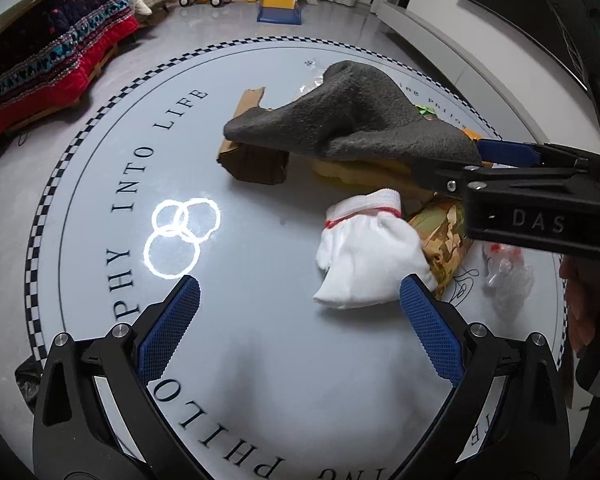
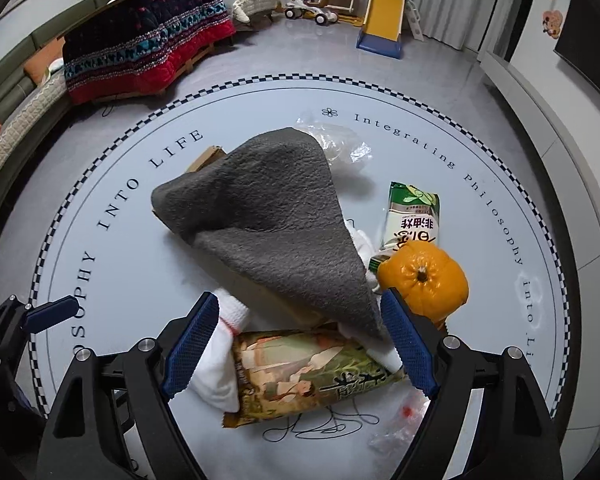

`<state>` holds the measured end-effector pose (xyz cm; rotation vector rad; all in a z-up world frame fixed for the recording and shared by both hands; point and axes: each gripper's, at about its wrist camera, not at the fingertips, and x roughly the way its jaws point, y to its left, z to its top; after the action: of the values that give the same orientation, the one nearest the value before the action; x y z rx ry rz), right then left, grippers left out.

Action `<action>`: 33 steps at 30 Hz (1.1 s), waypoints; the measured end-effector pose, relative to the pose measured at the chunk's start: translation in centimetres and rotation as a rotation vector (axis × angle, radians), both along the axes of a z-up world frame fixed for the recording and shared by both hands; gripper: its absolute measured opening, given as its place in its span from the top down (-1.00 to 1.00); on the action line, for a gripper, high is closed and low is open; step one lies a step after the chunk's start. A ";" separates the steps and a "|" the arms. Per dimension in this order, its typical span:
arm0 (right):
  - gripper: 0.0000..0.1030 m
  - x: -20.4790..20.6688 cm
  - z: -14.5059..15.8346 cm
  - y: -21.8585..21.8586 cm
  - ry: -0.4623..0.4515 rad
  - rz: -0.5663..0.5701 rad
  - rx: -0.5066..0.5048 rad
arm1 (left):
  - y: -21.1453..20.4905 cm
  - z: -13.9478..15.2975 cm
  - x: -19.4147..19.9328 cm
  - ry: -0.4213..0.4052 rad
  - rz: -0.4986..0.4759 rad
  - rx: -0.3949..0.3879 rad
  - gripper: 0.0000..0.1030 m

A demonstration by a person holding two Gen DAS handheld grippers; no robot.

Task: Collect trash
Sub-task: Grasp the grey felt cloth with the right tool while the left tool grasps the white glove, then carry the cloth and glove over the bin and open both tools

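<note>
A grey felt cloth (image 2: 268, 224) drapes over a heap on the round white table (image 2: 112, 288). Under and around it lie a brown cardboard piece (image 1: 252, 160), a white sock (image 1: 364, 260), a printed snack wrapper (image 2: 308, 372), a green packet (image 2: 414, 216), an orange (image 2: 424, 276) and crumpled clear plastic (image 1: 508, 272). My right gripper (image 2: 300, 344) is open, its jaws either side of the wrapper and the cloth's lower tip. It also shows in the left wrist view (image 1: 496, 152), at the cloth's edge. My left gripper (image 1: 300, 328) is open and empty, just short of the sock.
A clear plastic bag (image 2: 340, 144) lies behind the cloth. Beyond the table are a low bench with a red and dark patterned cover (image 2: 148, 52), a toy slide (image 2: 384, 20) and a ride-on toy (image 2: 308, 10). A white wall ledge (image 2: 548, 96) runs right.
</note>
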<state>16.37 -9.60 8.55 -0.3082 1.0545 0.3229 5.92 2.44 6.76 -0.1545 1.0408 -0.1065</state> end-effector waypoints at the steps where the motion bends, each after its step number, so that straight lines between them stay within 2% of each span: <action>1: -0.58 0.3 -0.3 -0.1 -0.002 0.001 -0.009 | -0.4 -0.2 0.5 0.002 -0.004 0.000 -0.88; 3: -0.25 1.0 -0.7 -0.7 0.019 -0.003 0.008 | -1.2 -0.9 1.6 0.017 -0.009 0.013 -0.88; 5: 0.22 1.7 -1.0 -1.5 0.062 -0.015 0.065 | -2.0 -1.7 2.3 0.035 -0.020 0.014 -0.88; 7: 0.46 2.3 -1.1 -2.1 0.084 -0.018 0.109 | -2.7 -2.2 2.7 0.044 -0.032 0.017 -0.88; 11: 0.72 2.2 -0.2 -2.4 0.084 -0.023 0.174 | -3.4 -2.8 3.0 0.047 -0.046 0.026 -0.88; 17: 0.76 2.0 1.3 -2.7 0.065 -0.025 0.231 | -3.4 -3.3 3.7 0.058 -0.046 -0.018 -0.88; 18: 0.76 1.9 1.5 -2.7 0.063 -0.025 0.237 | -3.3 -3.4 3.7 0.059 -0.044 -0.025 -0.81; 21: 0.76 1.4 2.4 -2.6 0.050 -0.027 0.255 | -2.7 -3.3 3.5 0.043 -0.039 -0.114 0.32; 23: 0.76 0.9 2.9 -2.5 0.043 -0.026 0.258 | -2.5 -3.4 3.2 0.043 -0.045 -0.141 0.54; 27: 0.76 -0.3 4.4 -2.2 0.020 -0.023 0.262 | -2.3 -2.6 2.0 0.023 -0.061 -0.149 0.64; 33: 0.76 -2.4 7.0 -1.3 -0.018 -0.013 0.272 | -1.6 0.4 -1.6 -0.044 -0.062 -0.075 0.64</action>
<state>13.93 -10.89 15.57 -0.0599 0.9805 0.4460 4.36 0.82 7.18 -0.1871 0.9983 -0.2041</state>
